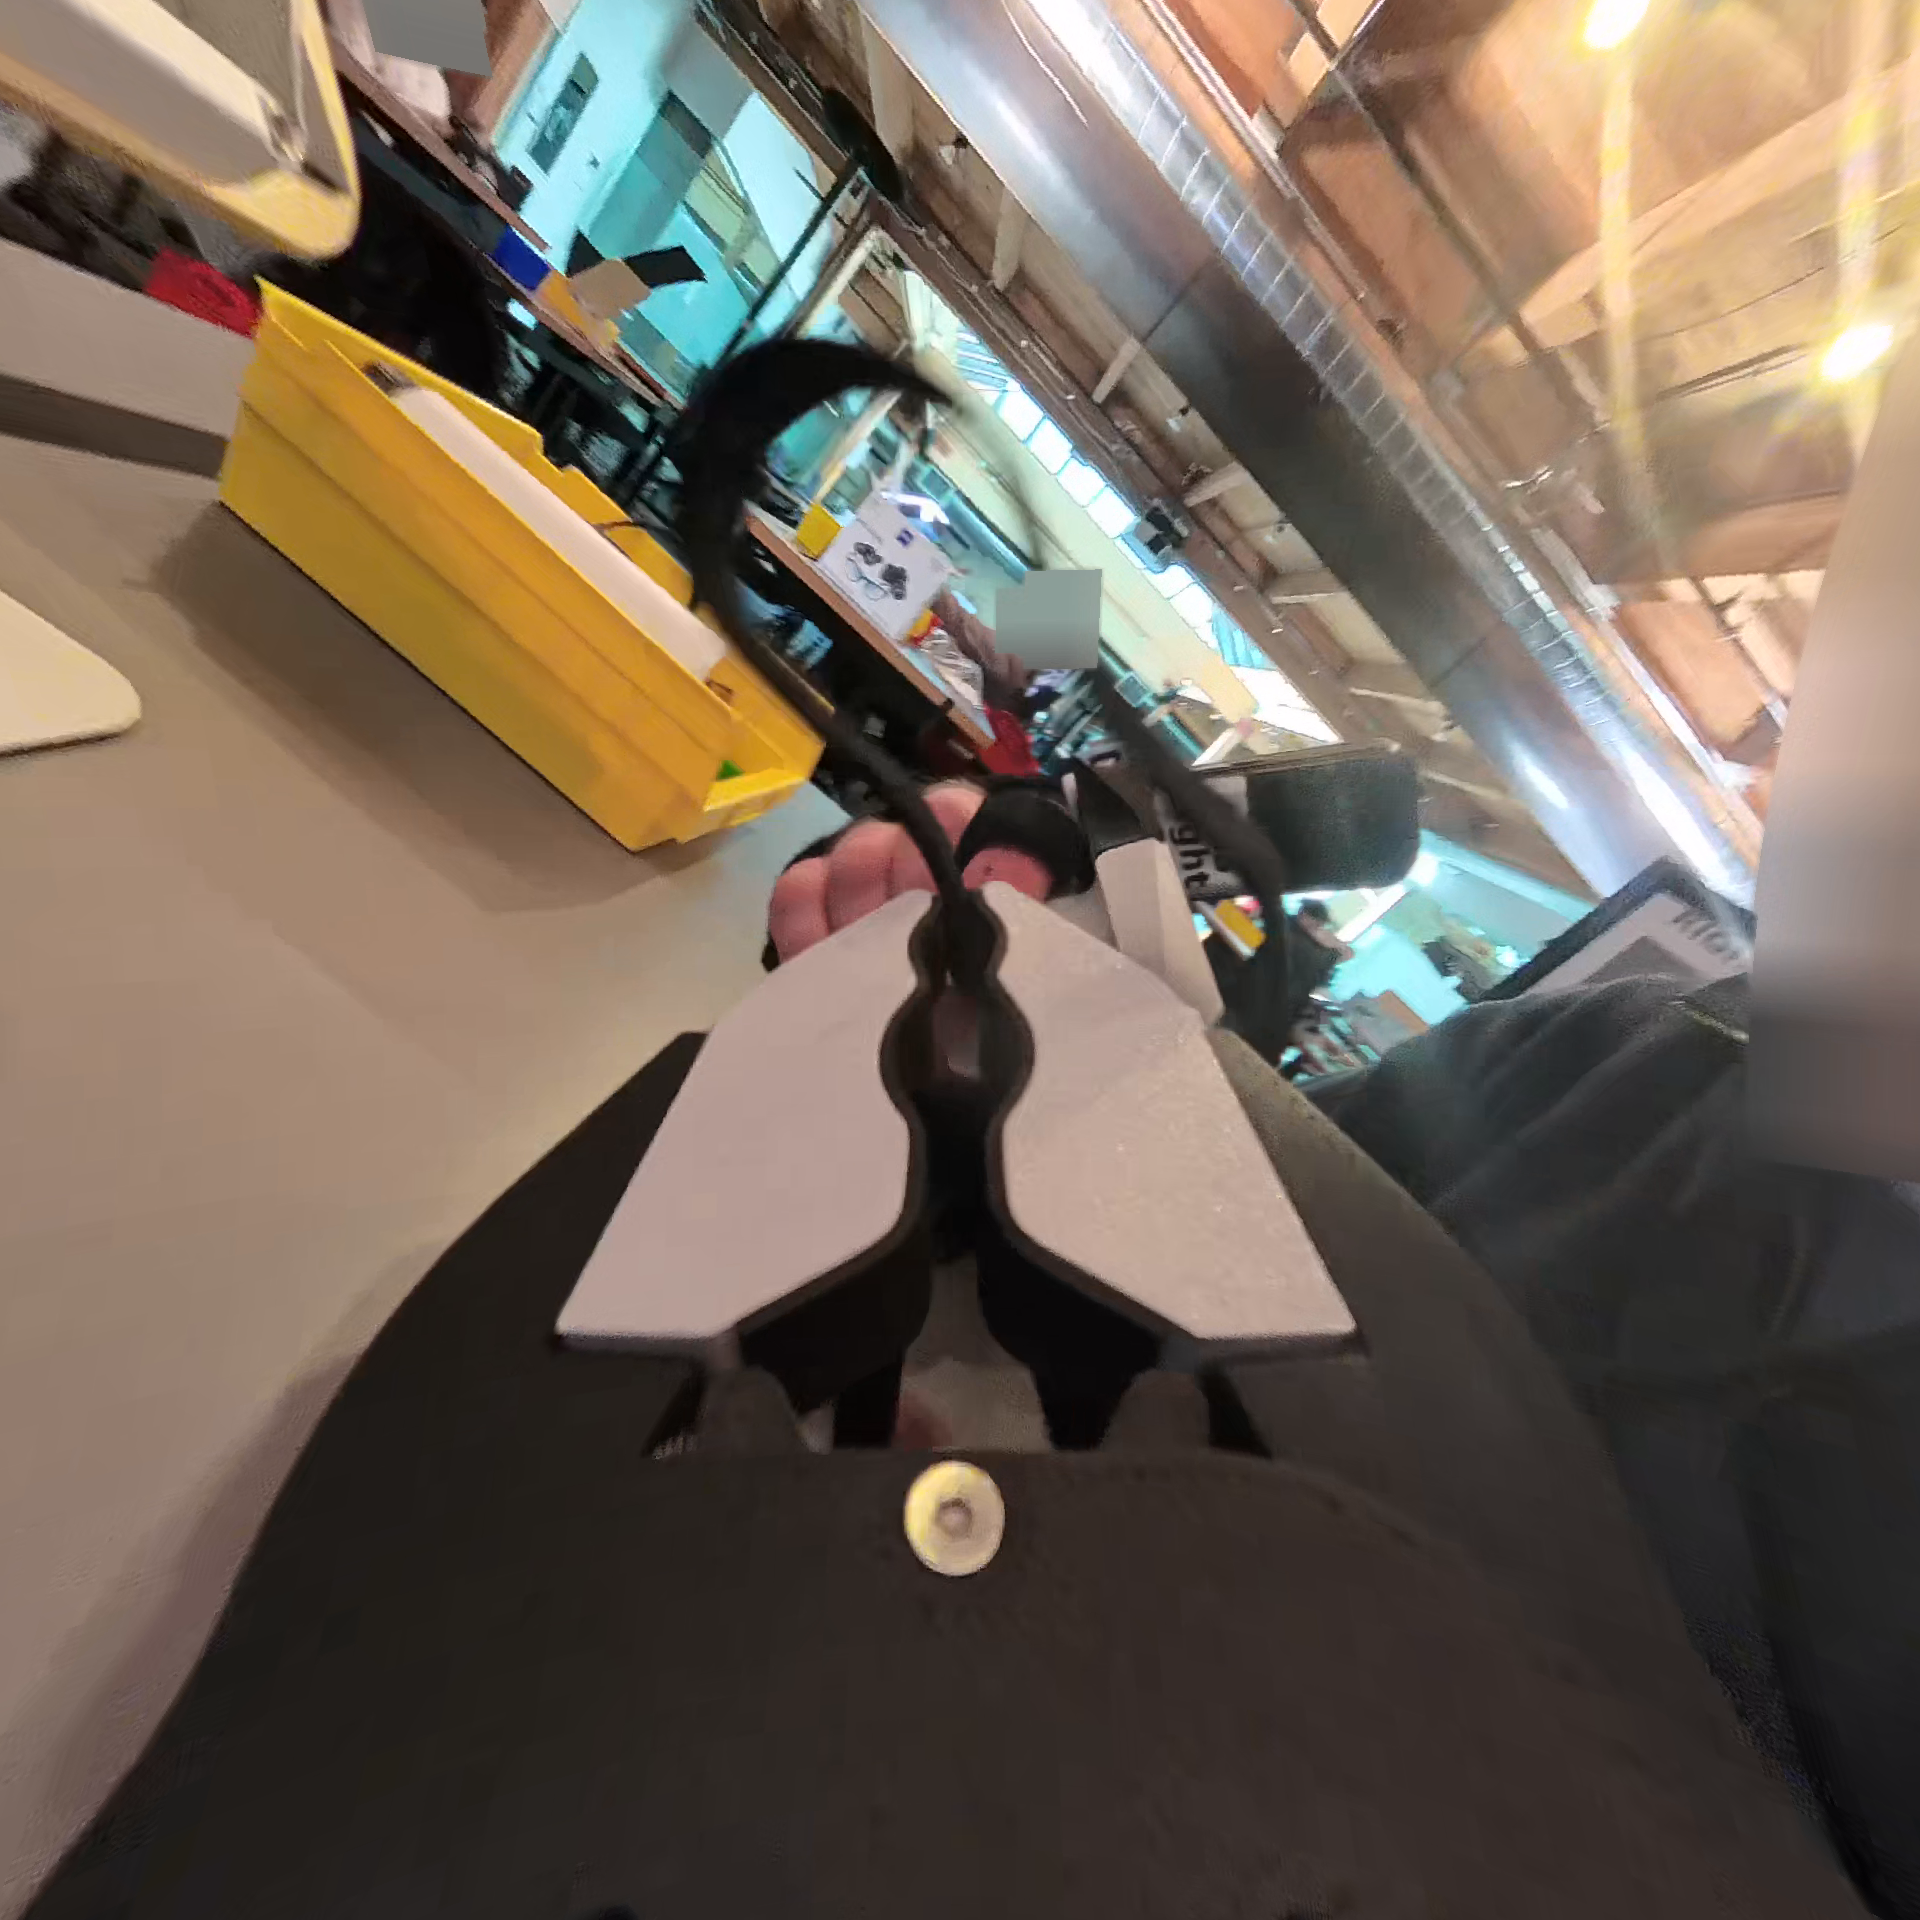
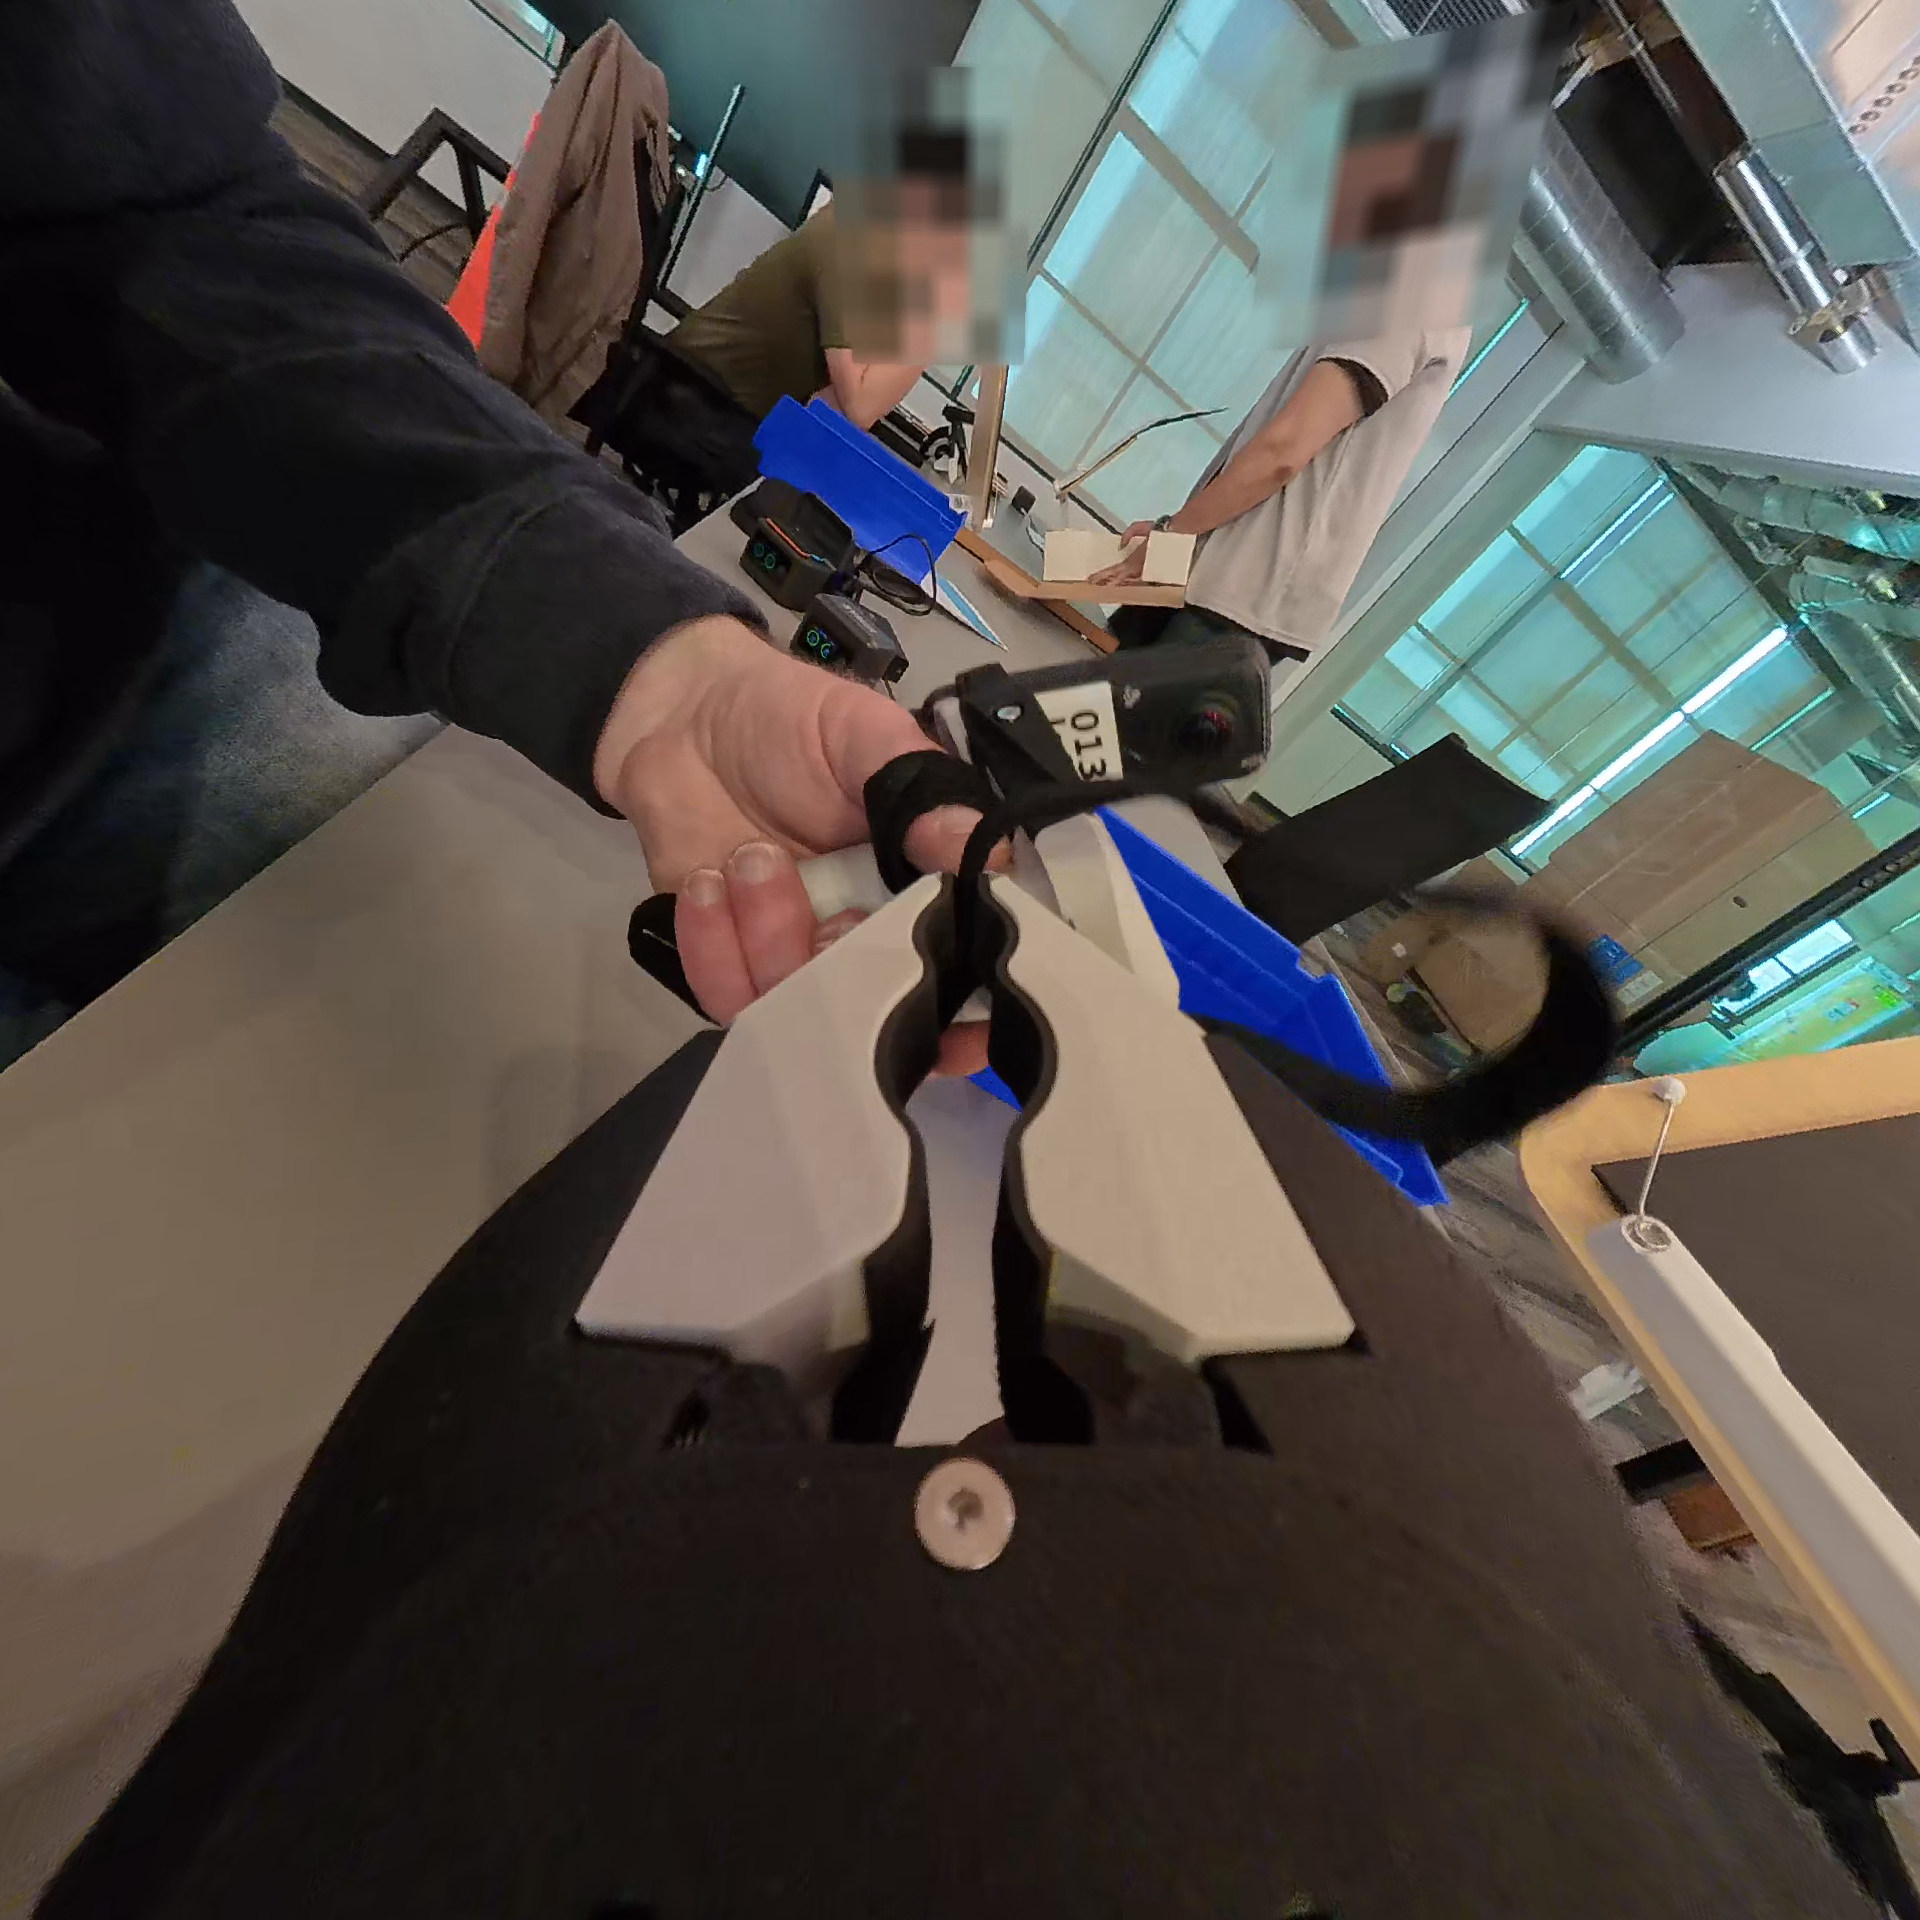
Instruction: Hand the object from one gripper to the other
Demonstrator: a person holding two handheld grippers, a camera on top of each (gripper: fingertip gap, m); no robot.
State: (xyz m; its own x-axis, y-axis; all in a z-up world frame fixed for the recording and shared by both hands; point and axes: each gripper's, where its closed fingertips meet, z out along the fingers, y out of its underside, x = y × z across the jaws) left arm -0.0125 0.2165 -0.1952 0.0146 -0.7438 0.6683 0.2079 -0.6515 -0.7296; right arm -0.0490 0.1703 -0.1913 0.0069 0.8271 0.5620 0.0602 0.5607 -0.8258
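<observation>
The object is a black strap: a thin cord that widens into a fuzzy band. In the left wrist view my left gripper is shut on the cord at its fingertips, and the band curls up and away above it. My right gripper sits just beyond, held by a hand. In the right wrist view my right gripper is shut on the same cord at its tips. The strap's wide band loops out to the right. The left gripper and its camera are tip to tip with it.
A yellow bin stands on the grey table to the left. A blue bin lies behind the grippers, and another blue bin farther back. Two people stand across the table. A wood-framed board is at the right. Tip to tip, the grippers are about 5 cm apart.
</observation>
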